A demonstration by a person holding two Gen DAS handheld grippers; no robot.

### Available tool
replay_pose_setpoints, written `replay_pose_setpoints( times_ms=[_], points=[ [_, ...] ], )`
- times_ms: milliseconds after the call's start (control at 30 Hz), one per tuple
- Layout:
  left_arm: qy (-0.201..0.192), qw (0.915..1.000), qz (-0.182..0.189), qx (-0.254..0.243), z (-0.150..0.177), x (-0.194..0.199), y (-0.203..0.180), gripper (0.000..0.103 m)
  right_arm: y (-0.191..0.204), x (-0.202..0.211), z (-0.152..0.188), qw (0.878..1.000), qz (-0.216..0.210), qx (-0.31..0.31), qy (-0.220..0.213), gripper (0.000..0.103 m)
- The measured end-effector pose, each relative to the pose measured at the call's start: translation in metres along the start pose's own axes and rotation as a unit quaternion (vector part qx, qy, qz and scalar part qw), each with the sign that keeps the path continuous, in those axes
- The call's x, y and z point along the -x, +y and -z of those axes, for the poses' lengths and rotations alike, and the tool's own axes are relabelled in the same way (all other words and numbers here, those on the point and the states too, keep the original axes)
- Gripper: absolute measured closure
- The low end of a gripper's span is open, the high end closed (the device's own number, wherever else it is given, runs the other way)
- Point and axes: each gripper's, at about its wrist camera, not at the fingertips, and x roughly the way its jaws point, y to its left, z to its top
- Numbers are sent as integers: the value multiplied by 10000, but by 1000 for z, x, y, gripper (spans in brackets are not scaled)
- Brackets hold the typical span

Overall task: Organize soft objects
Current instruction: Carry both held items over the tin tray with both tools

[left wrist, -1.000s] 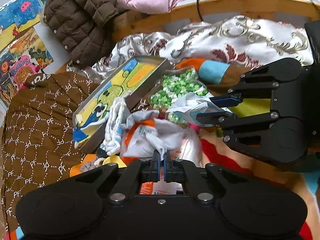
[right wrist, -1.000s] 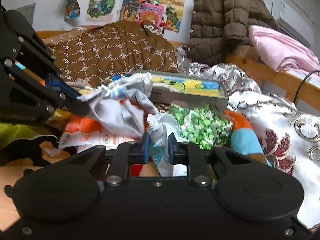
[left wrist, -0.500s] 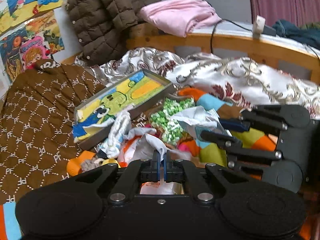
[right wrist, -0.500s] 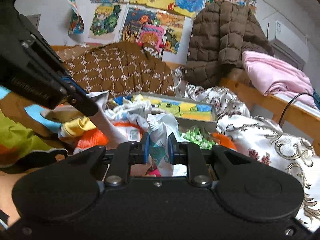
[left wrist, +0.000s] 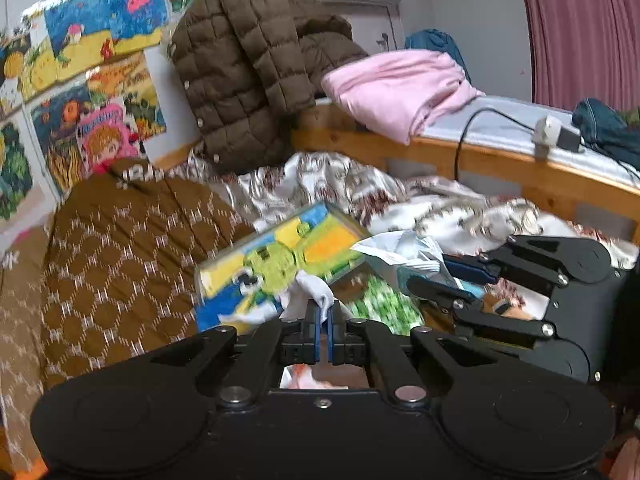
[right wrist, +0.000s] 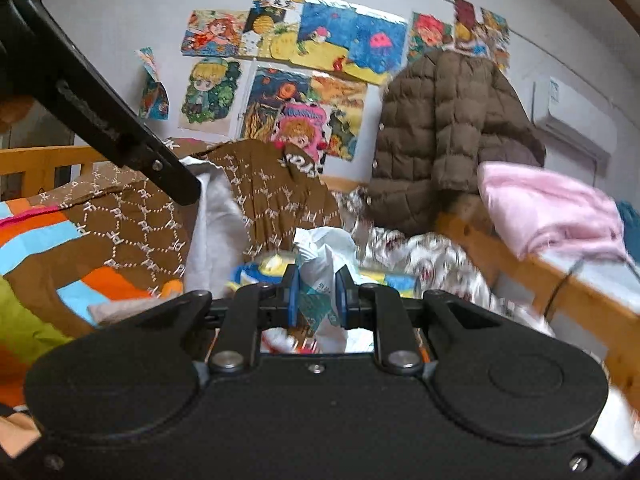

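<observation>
Both grippers, left gripper and right gripper, pinch one white plastic bag near the wooden bed rail.

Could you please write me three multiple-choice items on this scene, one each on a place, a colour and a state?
1. Where does the brown puffer jacket hang?
A. on the wall by the posters
B. on the curtain
C. on the floor

2. What colour is the folded blanket on the wooden bed rail?
A. green
B. pink
C. black

3. What is the right claw doing?
A. standing wide open
B. pinching a white plastic bag
C. gripping a cable

Key: 1 A, it hangs against the wall next to the drawings; 2 B, plainly pink; 3 B, the bag sits between its blue pads.
</observation>
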Motion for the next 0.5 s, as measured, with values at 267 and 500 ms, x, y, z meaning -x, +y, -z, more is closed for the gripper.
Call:
replay_pose_setpoints(
  times_ms=[267,500],
  points=[
    [-827,9961,-81,306,-45,-55,37,101,-43,-69,-55,9995,-186,-135,199,91],
    [-767,9947,-271,628,-51,-159,74,101,-73,-176,-45,9977,-206,-294,575,91]
  ],
)
